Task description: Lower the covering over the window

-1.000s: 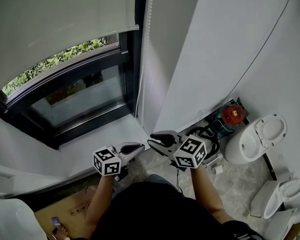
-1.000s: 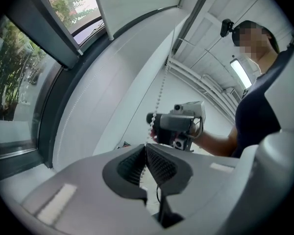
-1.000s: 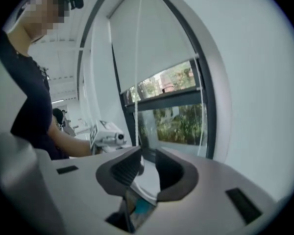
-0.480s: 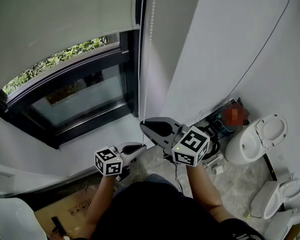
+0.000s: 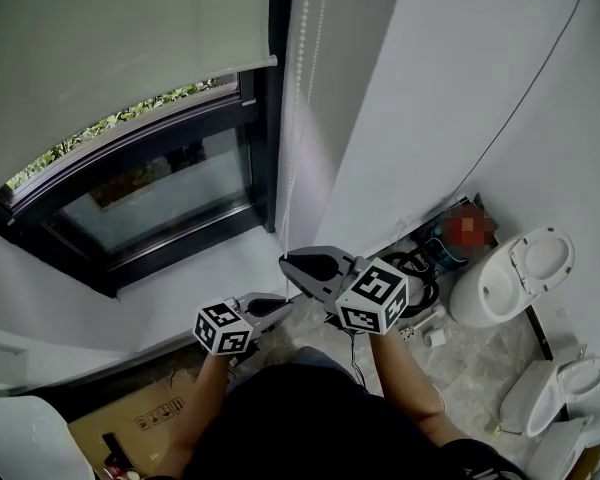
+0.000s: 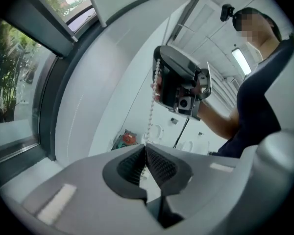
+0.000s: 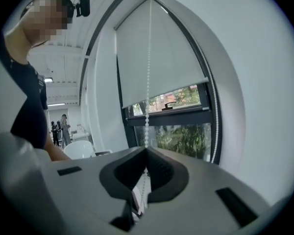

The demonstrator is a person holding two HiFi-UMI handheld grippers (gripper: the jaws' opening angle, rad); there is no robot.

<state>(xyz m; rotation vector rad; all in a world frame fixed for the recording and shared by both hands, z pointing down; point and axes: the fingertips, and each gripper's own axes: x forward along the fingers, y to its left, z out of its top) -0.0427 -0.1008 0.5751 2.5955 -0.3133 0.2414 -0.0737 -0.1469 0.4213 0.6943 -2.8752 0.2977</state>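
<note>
We hold the bead chain (image 7: 148, 82) clamped in both left gripper (image 5: 280, 306) and right gripper (image 5: 286, 262), the blind (image 5: 110, 38) seemingly partway down.

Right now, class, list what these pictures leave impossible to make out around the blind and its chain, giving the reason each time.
- Roller blind, top: head view, cut off by the upper edge.
- Bead chain, bottom loop: head view, hidden behind the right gripper and left gripper.
- Red object by the wall: head view, blurred; left gripper view, too small.
- Cardboard box, print: head view, too small.
</note>
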